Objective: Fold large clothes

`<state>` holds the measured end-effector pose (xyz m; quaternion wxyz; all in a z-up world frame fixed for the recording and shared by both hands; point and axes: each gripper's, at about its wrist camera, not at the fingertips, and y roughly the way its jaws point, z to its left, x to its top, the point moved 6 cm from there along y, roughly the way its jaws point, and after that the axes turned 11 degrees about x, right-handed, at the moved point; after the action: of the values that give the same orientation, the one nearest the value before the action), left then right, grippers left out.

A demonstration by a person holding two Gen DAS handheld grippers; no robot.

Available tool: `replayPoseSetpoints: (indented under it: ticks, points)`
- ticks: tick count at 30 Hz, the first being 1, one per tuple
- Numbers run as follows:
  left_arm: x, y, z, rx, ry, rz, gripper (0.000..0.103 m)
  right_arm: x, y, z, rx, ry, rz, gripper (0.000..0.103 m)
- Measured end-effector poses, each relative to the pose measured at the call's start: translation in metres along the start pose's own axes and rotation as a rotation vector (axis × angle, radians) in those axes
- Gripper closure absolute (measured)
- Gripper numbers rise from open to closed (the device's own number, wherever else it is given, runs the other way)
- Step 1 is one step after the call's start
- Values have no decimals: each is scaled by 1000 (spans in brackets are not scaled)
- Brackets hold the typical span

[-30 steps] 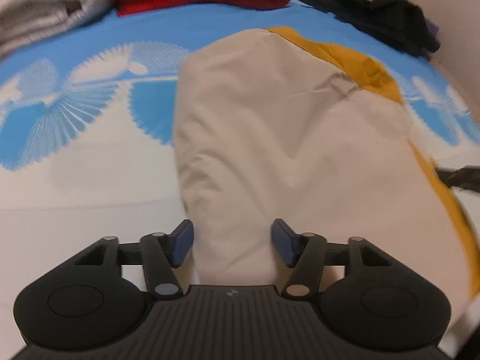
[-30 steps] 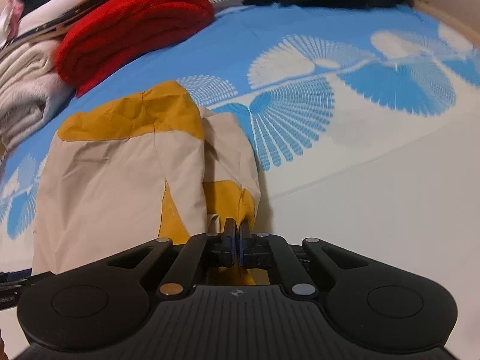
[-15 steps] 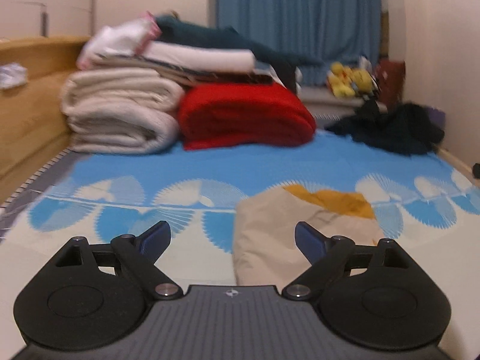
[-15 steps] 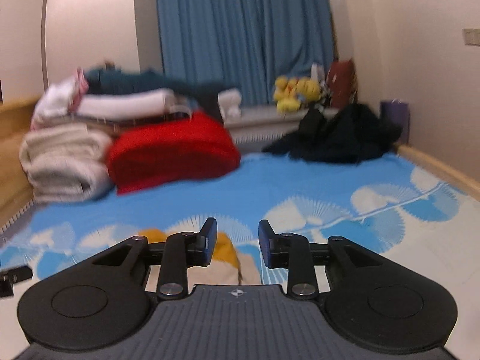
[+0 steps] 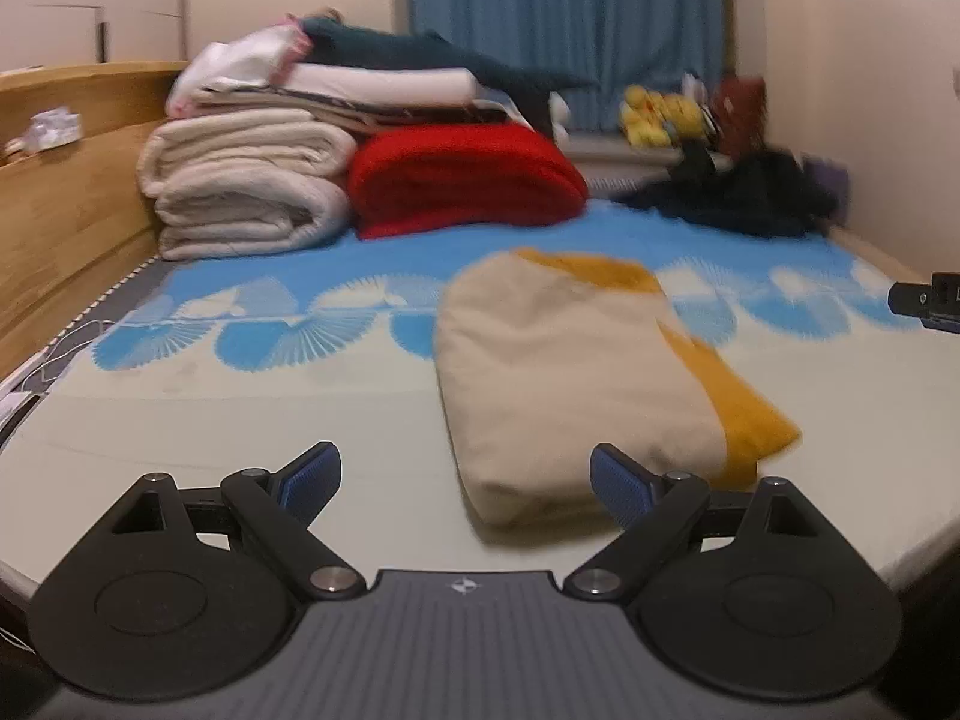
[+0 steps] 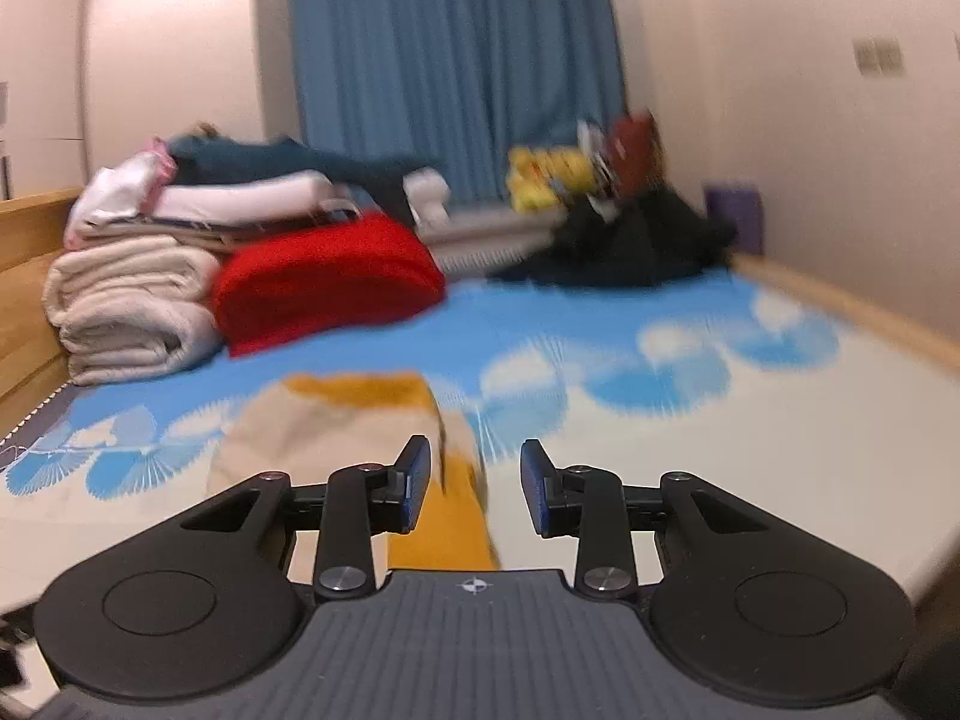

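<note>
A folded beige and mustard-yellow garment lies on the blue-and-white patterned bed sheet. It also shows in the right wrist view. My left gripper is open and empty, just short of the garment's near edge. My right gripper is open and empty, above the garment's yellow near corner. Part of the right gripper shows at the right edge of the left wrist view.
A stack of folded cream blankets and clothes and a red blanket lie at the bed's far end. A dark clothes pile sits far right. A wooden bed frame runs along the left. Blue curtain behind.
The right gripper let go of the garment's yellow corner and opened. Both grippers pulled back and tilted up to level, so the far room came into view. The left gripper opened wider.
</note>
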<state>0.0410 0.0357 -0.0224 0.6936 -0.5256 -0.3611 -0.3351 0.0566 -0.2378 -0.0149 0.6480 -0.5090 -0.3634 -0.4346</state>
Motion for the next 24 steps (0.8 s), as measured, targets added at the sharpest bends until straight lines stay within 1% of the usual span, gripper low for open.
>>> replayPoseSetpoints:
  ticks: [1,3,5,7,8,10,13,17,24]
  points:
    - [0,0,0,-10,-13,-2,10,-6,0,-1,3,3,23,69]
    - [-1,7,2,-26,-47,16,10,-16,1,2,9,-35,47,68]
    - [-2,17,6,-1,-71,44,10,-24,6,4,10,-73,75,67]
    - [-2,25,9,25,-86,71,10,-28,9,6,27,-71,98,65]
    - [-3,29,9,32,-95,84,10,-30,10,6,37,-76,106,65]
    - [-4,35,4,36,-101,104,10,-33,12,7,28,-99,110,64]
    - [-3,42,-5,35,-92,109,10,-35,17,4,35,-85,134,63]
    - [-5,48,-12,19,-119,125,10,-40,25,1,26,-93,172,63]
    - [-8,54,-19,18,-102,124,10,-45,31,-1,28,-82,203,63]
